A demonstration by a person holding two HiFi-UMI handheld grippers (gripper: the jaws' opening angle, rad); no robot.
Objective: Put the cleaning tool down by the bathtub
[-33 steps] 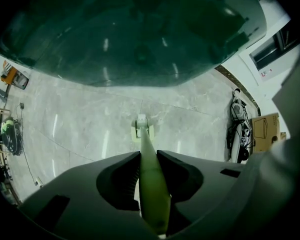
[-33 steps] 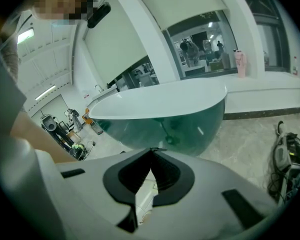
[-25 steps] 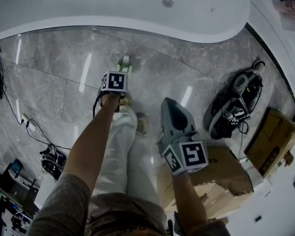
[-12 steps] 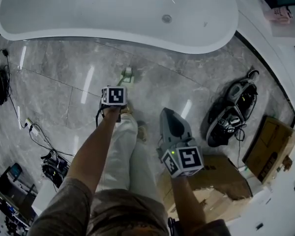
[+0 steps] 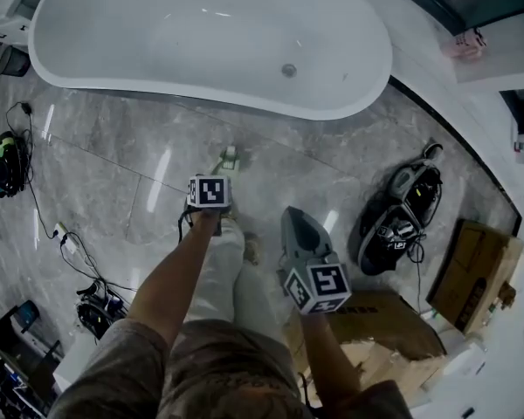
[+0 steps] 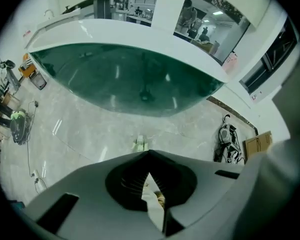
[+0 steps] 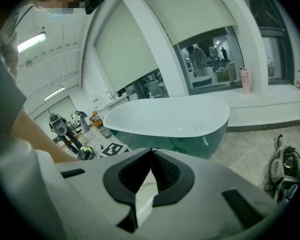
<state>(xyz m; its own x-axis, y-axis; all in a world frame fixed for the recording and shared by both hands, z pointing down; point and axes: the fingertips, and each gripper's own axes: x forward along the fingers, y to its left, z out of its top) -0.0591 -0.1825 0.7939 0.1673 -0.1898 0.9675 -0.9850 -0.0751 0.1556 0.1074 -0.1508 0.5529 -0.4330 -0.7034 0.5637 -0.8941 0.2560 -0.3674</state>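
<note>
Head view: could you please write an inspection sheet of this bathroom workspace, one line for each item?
Surface: glossy grey marble floor.
Job's things: green-white cleaning tool lies on the floor near the white bathtub, not touching it, apart from both grippers.
Clutter: dark machine and cardboard boxes at the right.
Grippers: left gripper fingers just closed, nothing between them; right gripper shut, empty.
Cables: loose cables and a green-black device at the left.
Surroundings: white ledge with a pink item.

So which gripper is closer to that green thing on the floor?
The left gripper, hanging near the green cleaning tool; the right gripper is farther off.
</note>
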